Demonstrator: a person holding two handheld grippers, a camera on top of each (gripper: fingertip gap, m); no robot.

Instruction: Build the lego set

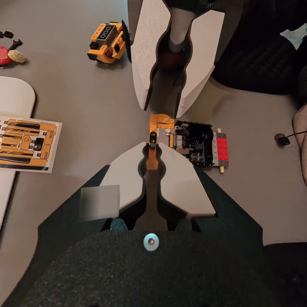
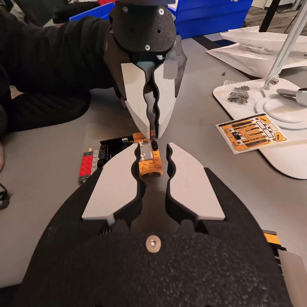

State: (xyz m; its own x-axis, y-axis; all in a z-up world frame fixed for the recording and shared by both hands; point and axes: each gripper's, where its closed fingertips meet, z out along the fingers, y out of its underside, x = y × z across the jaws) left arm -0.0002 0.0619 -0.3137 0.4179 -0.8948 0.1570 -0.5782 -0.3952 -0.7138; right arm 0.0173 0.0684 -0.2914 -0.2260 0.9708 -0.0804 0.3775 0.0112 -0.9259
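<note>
On the grey tabletop, your sticker sheet lies near the left edge. Your left gripper is pinched on a small dark grey pin at the orange end of the half-built lego car. Your right gripper stands parted around that orange end.
</note>
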